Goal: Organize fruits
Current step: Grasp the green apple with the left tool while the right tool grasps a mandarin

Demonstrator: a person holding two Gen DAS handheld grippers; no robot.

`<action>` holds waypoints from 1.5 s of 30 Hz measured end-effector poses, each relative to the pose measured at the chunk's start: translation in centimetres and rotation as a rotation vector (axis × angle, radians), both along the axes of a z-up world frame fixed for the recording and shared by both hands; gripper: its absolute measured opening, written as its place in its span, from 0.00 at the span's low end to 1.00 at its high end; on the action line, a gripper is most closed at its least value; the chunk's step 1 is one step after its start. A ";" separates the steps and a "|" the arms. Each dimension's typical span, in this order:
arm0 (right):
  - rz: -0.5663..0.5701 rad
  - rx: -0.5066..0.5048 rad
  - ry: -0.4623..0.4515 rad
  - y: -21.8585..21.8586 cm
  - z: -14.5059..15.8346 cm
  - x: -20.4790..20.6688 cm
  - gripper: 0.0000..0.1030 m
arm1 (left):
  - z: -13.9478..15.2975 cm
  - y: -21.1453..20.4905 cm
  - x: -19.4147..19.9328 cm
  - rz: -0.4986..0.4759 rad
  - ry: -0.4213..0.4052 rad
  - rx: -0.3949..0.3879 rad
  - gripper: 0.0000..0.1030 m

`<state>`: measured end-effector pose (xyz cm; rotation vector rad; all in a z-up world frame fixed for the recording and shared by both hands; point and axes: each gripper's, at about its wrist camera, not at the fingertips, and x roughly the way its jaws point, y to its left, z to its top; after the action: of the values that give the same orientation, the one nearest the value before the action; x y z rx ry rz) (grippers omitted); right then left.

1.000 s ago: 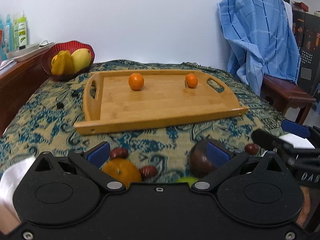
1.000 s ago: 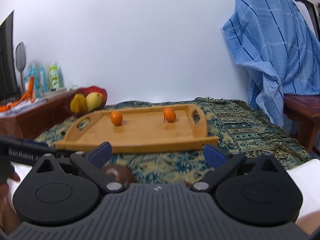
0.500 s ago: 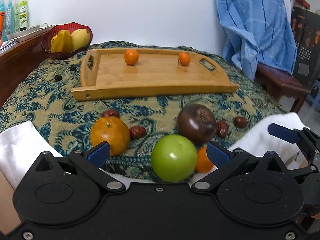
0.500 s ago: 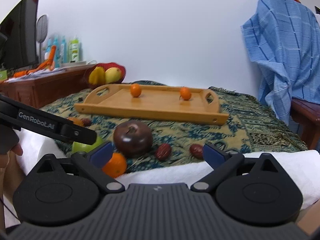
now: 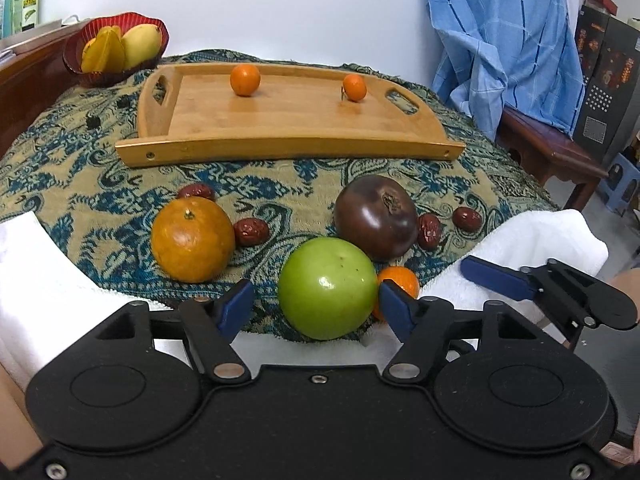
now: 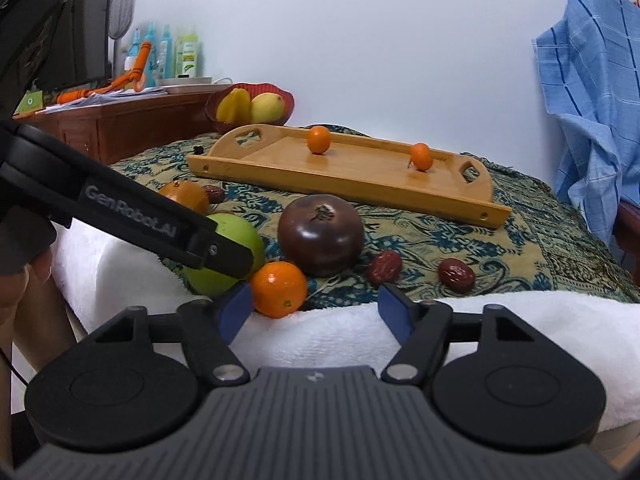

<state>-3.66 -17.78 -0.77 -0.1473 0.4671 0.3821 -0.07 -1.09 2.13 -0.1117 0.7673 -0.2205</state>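
Observation:
A wooden tray (image 5: pixel 288 120) (image 6: pixel 360 176) holds two small oranges (image 5: pixel 245 79) (image 5: pixel 355 87). On the patterned cloth lie a green apple (image 5: pixel 327 288) (image 6: pixel 236 236), a dark purple fruit (image 5: pixel 376 216) (image 6: pixel 320 236), a large orange (image 5: pixel 192 238), a small tangerine (image 6: pixel 279 289) (image 5: pixel 402 280) and several red dates (image 5: pixel 251 231). My left gripper (image 5: pixel 316 312) is open, its pads either side of the green apple. My right gripper (image 6: pixel 316 312) is open and empty, just behind the tangerine.
A red bowl (image 5: pixel 116 46) with yellow fruit stands at the back left by a wooden cabinet (image 6: pixel 120 128) with bottles. A white towel (image 6: pixel 440 340) lines the near edge. A blue cloth (image 5: pixel 504 40) hangs over a chair at right.
Both grippers have risen and pulled back, bringing the loose fruit into view. The left gripper now has the green apple between its open pads.

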 end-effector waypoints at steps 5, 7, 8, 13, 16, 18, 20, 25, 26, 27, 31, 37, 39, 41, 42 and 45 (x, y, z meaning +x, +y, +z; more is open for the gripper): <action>0.010 0.003 0.006 0.3 -0.1 0.3 0.60 | 0.0 -0.3 0.2 -0.013 -0.005 0.018 0.60; 0.012 0.007 0.011 0.4 -0.1 0.4 0.56 | 0.1 -0.4 0.3 -0.015 -0.005 0.021 0.60; 0.014 0.009 0.014 0.5 -0.1 0.4 0.55 | 0.1 -0.4 0.3 -0.014 -0.005 0.020 0.59; 0.038 0.014 0.028 0.8 -0.1 0.6 0.49 | 0.2 -0.3 0.6 -0.024 0.003 0.001 0.53; 0.061 -0.010 0.029 1.4 -0.4 0.6 0.48 | 0.1 -0.4 0.9 -0.033 0.011 0.006 0.53; 0.066 -0.022 0.031 1.7 -0.5 0.7 0.45 | 0.1 -0.4 1.0 -0.036 0.010 0.009 0.53; 0.064 -0.022 0.034 1.8 -0.5 0.8 0.44 | 0.1 -0.3 1.1 -0.040 0.013 0.006 0.53; 0.049 -0.024 0.038 2.0 -0.6 1.1 0.37 | 0.2 -0.4 1.1 -0.036 0.010 0.021 0.53; 0.047 -0.023 0.038 2.0 -0.6 1.2 0.37 | 0.2 -0.5 1.1 -0.037 0.007 0.031 0.53; 0.046 -0.021 0.039 2.0 -0.6 1.2 0.37 | 0.3 -0.5 1.1 -0.039 0.006 0.040 0.53; 0.041 -0.015 0.037 2.0 -0.6 1.3 0.36 | 0.5 -0.8 1.2 -0.044 0.009 0.063 0.52; 0.032 0.004 0.039 1.9 -0.4 1.3 0.35 | 1.1 -0.8 1.0 -0.041 0.012 0.081 0.52; 0.029 0.010 0.034 2.0 -0.3 1.3 0.35 | 1.5 -0.7 0.9 -0.033 0.000 0.085 0.52; 0.026 0.020 0.025 2.0 -0.1 1.1 0.35 | 2.0 -0.5 0.8 -0.028 -0.013 0.089 0.52; 0.025 0.026 0.023 1.9 0.0 1.1 0.35 | 2.3 -0.5 0.8 -0.024 -0.021 0.090 0.52; 0.015 0.044 0.009 1.8 0.3 1.0 0.35 | 3.2 -0.4 0.7 -0.019 -0.041 0.095 0.52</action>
<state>-2.64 -15.99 -0.43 -0.1069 0.4668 0.4077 0.68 -1.53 5.29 -0.0103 0.7374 -0.2030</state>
